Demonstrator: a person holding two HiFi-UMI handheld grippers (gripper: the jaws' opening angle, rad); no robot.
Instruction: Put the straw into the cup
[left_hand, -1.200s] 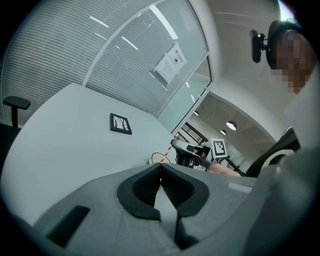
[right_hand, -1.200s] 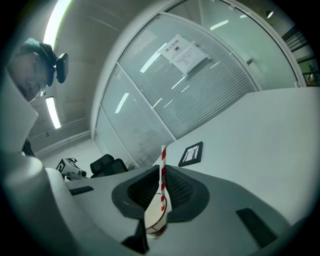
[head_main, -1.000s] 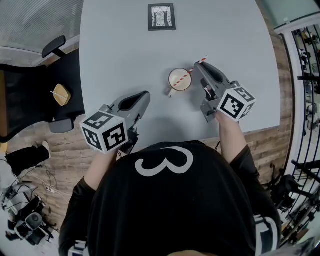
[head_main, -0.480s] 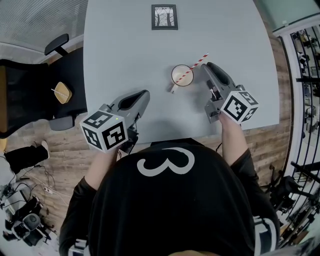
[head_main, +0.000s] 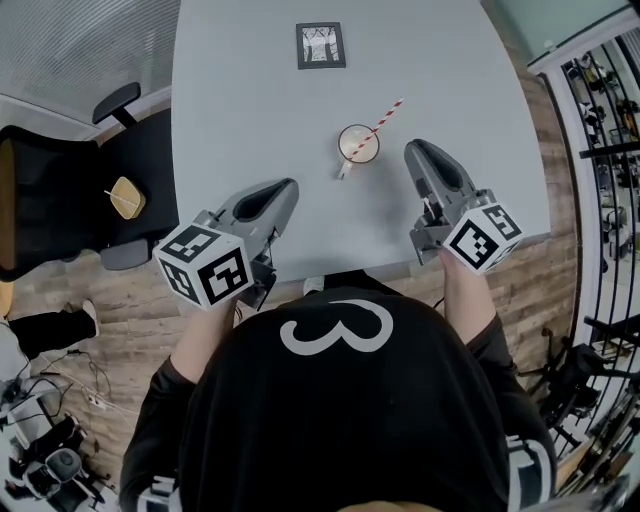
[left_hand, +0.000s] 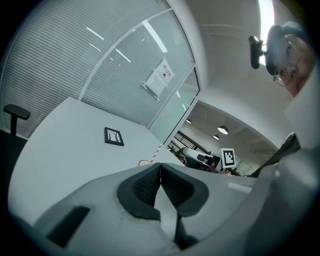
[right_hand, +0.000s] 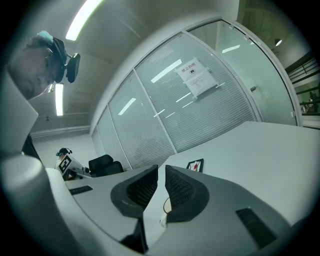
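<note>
Head view: red-striped straw (head_main: 384, 115) stands in cup (head_main: 358, 145), leaning toward 1 o'clock; task looks done. Left tongs (head_main: 289, 186) together, empty; right tongs (head_main: 413, 149), 4 o'clock, slightly apart, empty.

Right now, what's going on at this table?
A person holds a two-jaw gripper in each hand over a grey table. The red-and-white straw already stands in the cup, leaning away to the right. The right gripper sits just beside the cup, not touching it, jaws slightly apart with nothing between them. The left gripper rests nearer the table's front edge, jaws together and empty. A small framed picture lies at the far side.
</note>
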